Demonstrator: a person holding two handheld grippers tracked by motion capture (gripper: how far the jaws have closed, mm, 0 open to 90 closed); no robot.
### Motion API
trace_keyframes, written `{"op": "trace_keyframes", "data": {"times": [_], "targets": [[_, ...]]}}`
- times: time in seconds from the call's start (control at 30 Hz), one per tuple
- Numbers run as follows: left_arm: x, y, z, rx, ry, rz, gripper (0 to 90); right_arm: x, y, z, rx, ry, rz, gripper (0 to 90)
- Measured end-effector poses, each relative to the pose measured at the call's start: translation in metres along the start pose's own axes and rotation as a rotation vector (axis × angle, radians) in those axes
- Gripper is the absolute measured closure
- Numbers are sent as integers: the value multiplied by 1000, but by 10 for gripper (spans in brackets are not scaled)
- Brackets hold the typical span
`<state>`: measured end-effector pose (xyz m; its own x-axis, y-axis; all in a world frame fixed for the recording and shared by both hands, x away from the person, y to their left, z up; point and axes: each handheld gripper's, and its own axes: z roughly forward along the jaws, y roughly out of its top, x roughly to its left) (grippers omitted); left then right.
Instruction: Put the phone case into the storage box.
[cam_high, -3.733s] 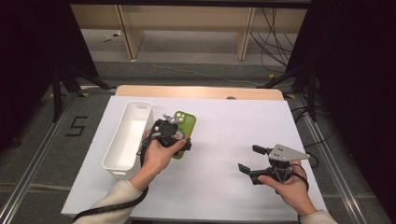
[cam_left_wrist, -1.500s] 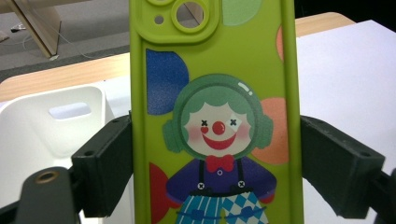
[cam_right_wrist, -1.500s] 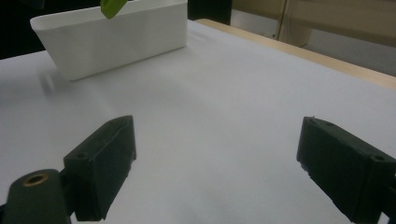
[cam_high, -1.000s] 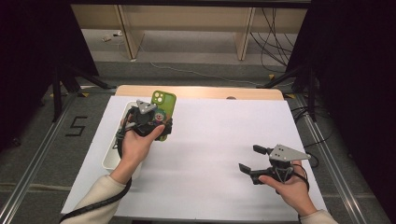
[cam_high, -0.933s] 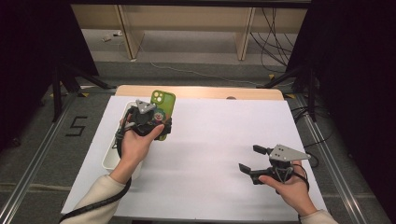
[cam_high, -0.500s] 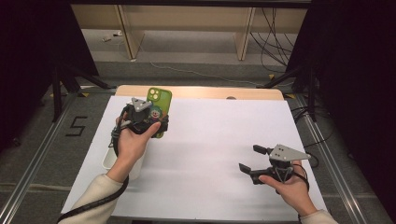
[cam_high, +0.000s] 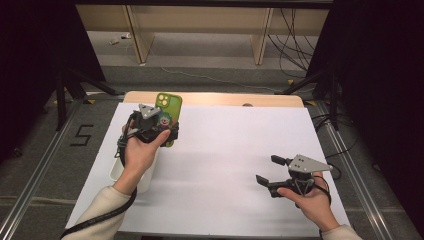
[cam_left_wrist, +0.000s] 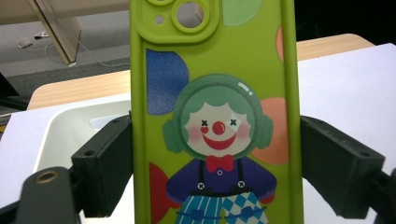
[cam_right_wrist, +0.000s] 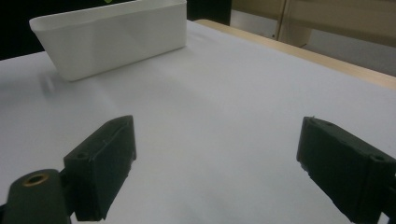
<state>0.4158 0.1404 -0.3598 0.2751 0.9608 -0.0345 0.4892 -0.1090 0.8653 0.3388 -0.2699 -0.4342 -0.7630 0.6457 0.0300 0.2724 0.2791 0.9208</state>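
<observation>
- The left gripper (cam_high: 159, 131), clamped on the green phone case (cam_high: 167, 116), has travelled from the middle of the white sheet, beside the tray's right wall, toward the far left of the table.
- The case, earlier lying right of the white tray (cam_high: 131, 175), now hangs over the tray's far end, its camera cut-out close to the wooden table edge (cam_high: 220, 99).
- The left hand (cam_high: 140, 152) and forearm now cover most of the tray, which earlier lay in full view.
- In the left gripper view the tray's far rim (cam_left_wrist: 79, 122) sits directly behind the case (cam_left_wrist: 212, 112).
</observation>
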Motion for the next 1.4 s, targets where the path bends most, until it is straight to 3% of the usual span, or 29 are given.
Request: {"op": "trace_keyframes", "data": {"times": [1.4], "targets": [[24, 9, -1, -26, 41, -24, 159, 0, 0, 0, 2, 0, 2, 131]]}}
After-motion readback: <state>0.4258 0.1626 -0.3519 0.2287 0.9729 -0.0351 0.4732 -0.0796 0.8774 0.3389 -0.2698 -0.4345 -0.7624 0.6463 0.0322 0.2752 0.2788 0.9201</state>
